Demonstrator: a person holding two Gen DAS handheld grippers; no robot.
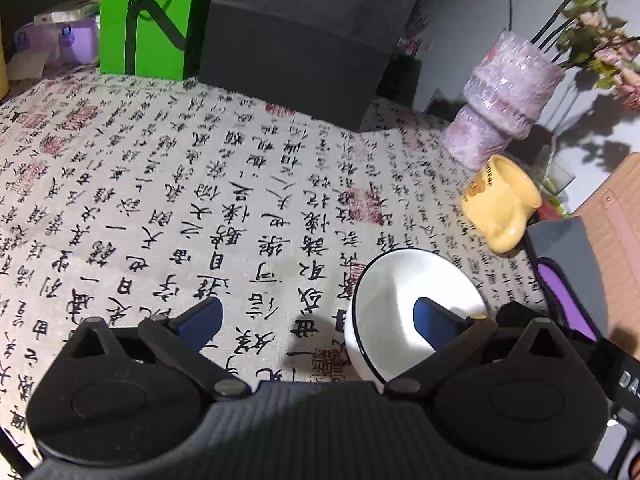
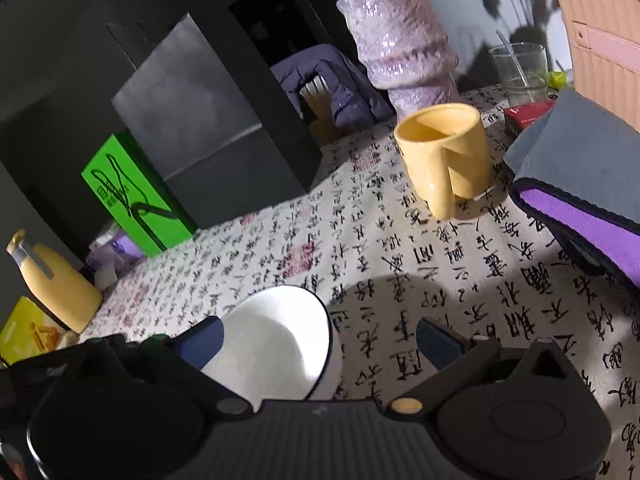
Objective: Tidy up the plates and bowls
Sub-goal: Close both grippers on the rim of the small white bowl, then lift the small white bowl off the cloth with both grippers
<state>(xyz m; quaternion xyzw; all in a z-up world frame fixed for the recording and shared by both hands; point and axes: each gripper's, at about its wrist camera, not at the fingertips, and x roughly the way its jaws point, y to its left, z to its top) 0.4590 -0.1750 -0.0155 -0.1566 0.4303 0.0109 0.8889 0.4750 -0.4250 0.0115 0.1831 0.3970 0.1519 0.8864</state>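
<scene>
A white bowl (image 1: 384, 300) with a thin black rim stands on the calligraphy-print tablecloth (image 1: 200, 200). My left gripper (image 1: 320, 308) is open just above the cloth. Its right finger (image 1: 434, 322) lies over the bowl's inside, while its left finger is over bare cloth. In the right wrist view the same bowl (image 2: 280, 344) sits low and left. My right gripper (image 2: 320, 332) is open too; its left finger (image 2: 202, 342) overlaps the bowl's left side and its right finger is over cloth. Whether either finger touches the bowl I cannot tell. No plate shows.
A yellow mug (image 2: 444, 152) stands beyond the bowl, before a purple vase (image 2: 400, 48). A grey and purple pad (image 2: 580, 184) lies at the right, with a glass (image 2: 520, 72) behind it. At the back are a dark box (image 1: 292, 48) and a green box (image 1: 148, 20). A yellow bottle (image 2: 56, 284) stands far left.
</scene>
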